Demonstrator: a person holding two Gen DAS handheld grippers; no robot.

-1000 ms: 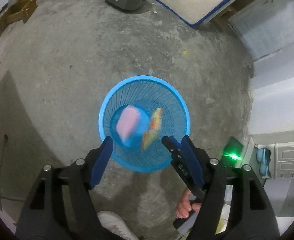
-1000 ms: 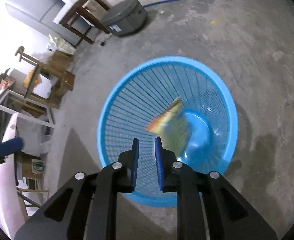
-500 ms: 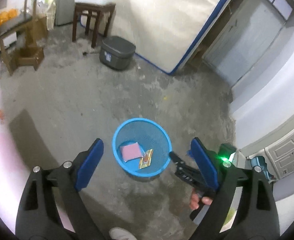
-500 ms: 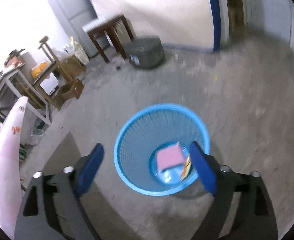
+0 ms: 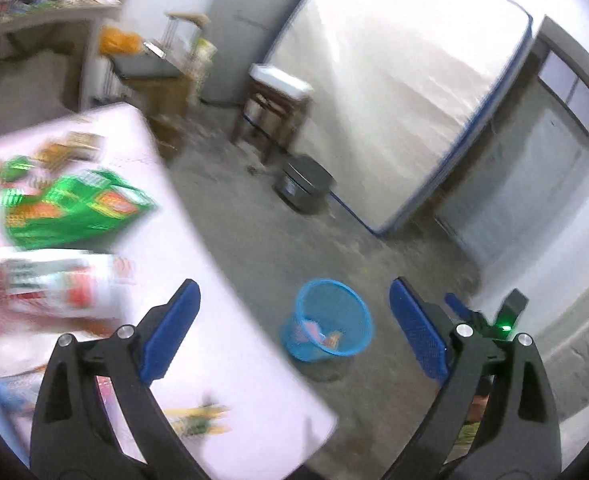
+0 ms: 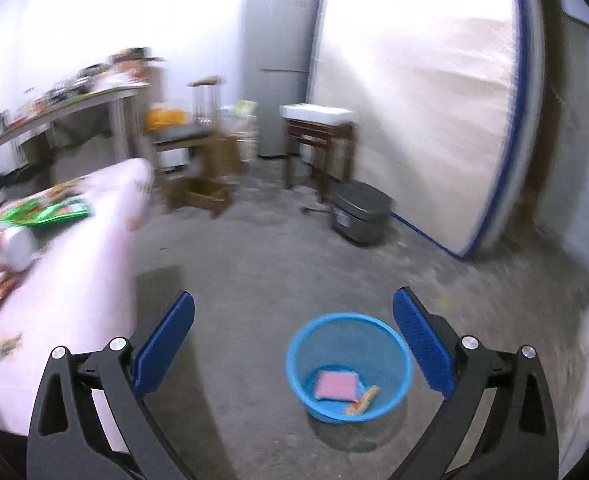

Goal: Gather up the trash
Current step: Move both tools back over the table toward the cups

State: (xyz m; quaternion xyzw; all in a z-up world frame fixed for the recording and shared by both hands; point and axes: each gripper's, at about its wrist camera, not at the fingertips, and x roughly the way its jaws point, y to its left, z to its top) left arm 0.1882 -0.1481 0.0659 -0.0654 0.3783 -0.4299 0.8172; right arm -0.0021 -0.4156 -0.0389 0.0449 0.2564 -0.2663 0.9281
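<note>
- Two grippers show, the left gripper (image 5: 294, 322) and the right gripper (image 6: 293, 338), each with its blue pads spread wide and nothing between them.
- Both views show the blue basket (image 5: 328, 322) (image 6: 348, 366) on the concrete floor, with a pink packet (image 6: 337, 385) and an orange wrapper (image 6: 363, 399) lying in its bottom; only the right wrist view shows them sharply.
- Only the left wrist view looks down on the pink table (image 5: 222, 344): a green bag (image 5: 70, 208) and a red-and-white packet (image 5: 50, 288) lie on it, blurred, well apart from the basket.
- Only the right wrist view shows the grey fridge (image 6: 284, 64) at the back wall.
- Between table and basket lies bare floor; a grey cooker (image 6: 360, 214) sits near a leaning mattress (image 6: 426, 92), beside a wooden stool (image 6: 318, 136).
</note>
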